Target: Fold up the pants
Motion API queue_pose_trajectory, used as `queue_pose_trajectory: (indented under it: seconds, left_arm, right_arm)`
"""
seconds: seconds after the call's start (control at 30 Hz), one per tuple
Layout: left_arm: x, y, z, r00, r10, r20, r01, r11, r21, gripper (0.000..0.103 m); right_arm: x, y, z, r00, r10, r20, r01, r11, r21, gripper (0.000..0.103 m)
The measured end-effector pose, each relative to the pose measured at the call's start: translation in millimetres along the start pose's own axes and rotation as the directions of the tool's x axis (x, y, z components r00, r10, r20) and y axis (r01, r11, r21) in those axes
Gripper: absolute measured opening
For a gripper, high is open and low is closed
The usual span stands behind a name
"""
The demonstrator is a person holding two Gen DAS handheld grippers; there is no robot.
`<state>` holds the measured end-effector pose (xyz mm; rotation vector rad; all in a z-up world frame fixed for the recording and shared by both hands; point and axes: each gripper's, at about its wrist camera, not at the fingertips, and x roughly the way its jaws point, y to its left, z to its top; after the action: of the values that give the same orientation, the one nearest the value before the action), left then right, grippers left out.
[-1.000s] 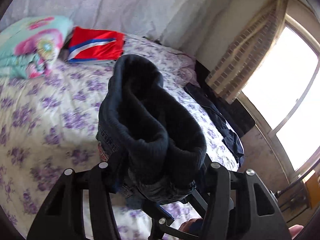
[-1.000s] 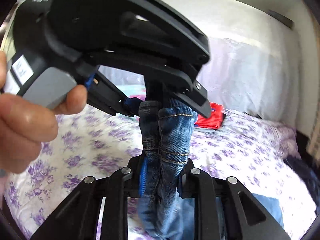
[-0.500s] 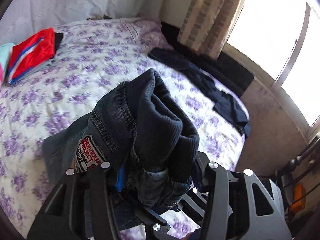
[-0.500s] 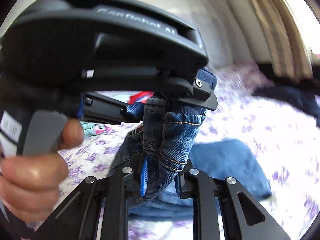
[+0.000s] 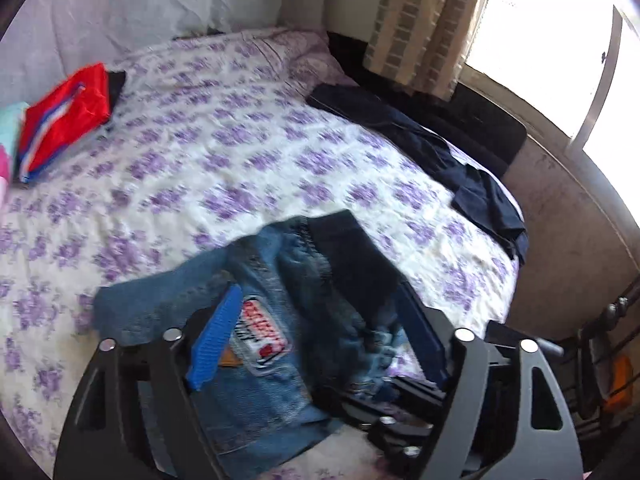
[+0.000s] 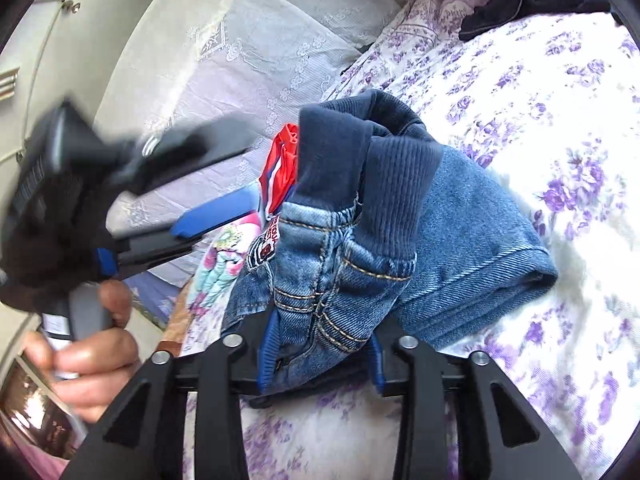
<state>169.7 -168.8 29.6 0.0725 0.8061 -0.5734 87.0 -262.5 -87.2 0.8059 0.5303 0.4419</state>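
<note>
The blue jeans (image 5: pixel 256 384), with a red patch (image 5: pixel 264 328) and a dark ribbed waistband (image 6: pixel 396 184), lie bunched on the flowered bedsheet (image 5: pixel 240 140). My left gripper (image 5: pixel 320 292) straddles them, its jaws opening wide and its blue pads standing off the cloth. In the right wrist view it (image 6: pixel 254 166) hovers at the left, held by a hand (image 6: pixel 88 360). My right gripper (image 6: pixel 324 336) is opening too. The folded denim edge (image 6: pixel 320 300) still fills the gap between its pads, resting on the bed.
A folded red garment (image 5: pixel 64 120) and a teal pillow (image 5: pixel 10 120) lie at the far left of the bed. Dark navy clothing (image 5: pixel 440 152) trails along the right edge. A curtain (image 5: pixel 424 20) and a bright window stand beyond, the wall behind.
Both grippers carried the jeans down from the air onto the bed. Both sets of jaws have widened, and the cloth now lies slack instead of hanging in a pinched bundle.
</note>
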Motion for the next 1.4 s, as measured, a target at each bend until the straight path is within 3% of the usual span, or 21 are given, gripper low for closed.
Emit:
queue_pose_trajectory:
  seconds: [0.07, 0.2, 0.3, 0.37, 0.5, 0.6, 0.7, 0.8, 0.87, 0.93, 1.0, 1.03, 1.07, 1.13, 1.3, 1.4]
  left_arm:
    - [-12.0, 19.4, -10.6, 0.994, 0.102, 0.039, -0.102, 0.995, -0.007, 0.081]
    - [-17.8, 54.6, -38.0, 0.984, 0.167, 0.055, -0.164, 0.985, -0.055, 0.081]
    - [-8.5, 66.4, -58.5, 0.978, 0.203, 0.045, -0.201, 0.978, -0.047, 0.082]
    - [0.5, 71.3, -70.2, 0.981, 0.190, 0.029, -0.187, 0.980, -0.066, 0.085]
    - [11.7, 70.3, -79.6, 0.981, 0.186, 0.047, -0.182, 0.980, -0.081, 0.086]
    - [10.1, 67.4, -80.2, 0.979, 0.197, 0.059, -0.193, 0.979, -0.067, 0.086]
    - [9.1, 69.2, -80.8, 0.983, 0.172, 0.060, -0.167, 0.983, -0.081, 0.087]
    - [9.3, 65.3, -81.7, 0.985, 0.159, 0.060, -0.155, 0.986, -0.065, 0.088]
    - [12.0, 59.8, -83.2, 0.983, 0.171, 0.062, -0.169, 0.985, -0.035, 0.088]
    - [15.8, 54.6, -84.9, 0.981, 0.180, 0.067, -0.180, 0.984, -0.008, 0.088]
    - [16.8, 50.4, -86.8, 0.975, 0.209, 0.079, -0.210, 0.978, 0.008, 0.089]
    - [17.0, 52.0, -86.9, 0.975, 0.206, 0.077, -0.207, 0.978, 0.004, 0.089]
    - [17.1, 54.1, -86.6, 0.978, 0.197, 0.072, -0.197, 0.980, -0.004, 0.090]
    - [16.6, 58.1, -86.5, 0.981, 0.180, 0.068, -0.179, 0.984, -0.019, 0.090]
    - [11.3, 61.5, -85.2, 0.984, 0.167, 0.063, -0.167, 0.986, -0.014, 0.090]
    - [-25.6, 83.6, -72.3, 0.979, 0.169, 0.112, -0.162, 0.984, -0.072, 0.090]
  right_arm:
    - [-12.2, 8.6, 2.3, 0.997, -0.059, 0.046, 0.059, 0.998, -0.013, 0.061]
    - [-20.6, 19.8, 7.9, 0.989, -0.120, 0.088, 0.122, 0.992, -0.019, 0.072]
    - [-23.8, 7.6, 28.8, 0.983, -0.165, 0.086, 0.163, 0.986, 0.027, 0.073]
    - [-18.6, -3.1, 35.1, 0.980, -0.185, 0.075, 0.182, 0.982, 0.046, 0.073]
    - [-6.5, 3.4, 42.2, 0.968, -0.249, 0.028, 0.250, 0.968, -0.015, 0.071]
    - [-4.9, 19.7, 48.7, 0.958, -0.282, 0.046, 0.286, 0.951, -0.115, 0.043]
    - [-13.4, 31.3, 53.3, 0.966, -0.253, 0.060, 0.260, 0.949, -0.180, 0.035]
    - [-19.7, 15.4, 47.4, 0.969, -0.240, 0.059, 0.246, 0.955, -0.163, 0.035]
    - [-12.4, -22.1, 41.3, 0.970, -0.244, 0.027, 0.245, 0.968, -0.061, 0.035]
    - [-13.7, -40.5, 39.6, 0.984, -0.177, 0.026, 0.177, 0.984, 0.010, 0.037]
    - [-14.8, -26.8, 41.3, 0.971, -0.237, 0.018, 0.238, 0.969, -0.069, 0.042]
    - [-15.6, -20.2, 40.6, 0.960, -0.278, 0.027, 0.279, 0.954, -0.110, 0.051]
    - [-17.6, -15.5, 39.8, 0.953, -0.301, 0.031, 0.303, 0.944, -0.134, 0.054]
    - [-25.8, -11.4, 38.9, 0.948, -0.317, 0.036, 0.319, 0.940, -0.124, 0.061]
    - [-55.1, 13.7, 24.6, 0.929, -0.358, 0.096, 0.370, 0.913, -0.173, 0.062]
    - [-63.4, 43.8, 9.9, 0.941, -0.317, 0.116, 0.338, 0.896, -0.289, 0.062]
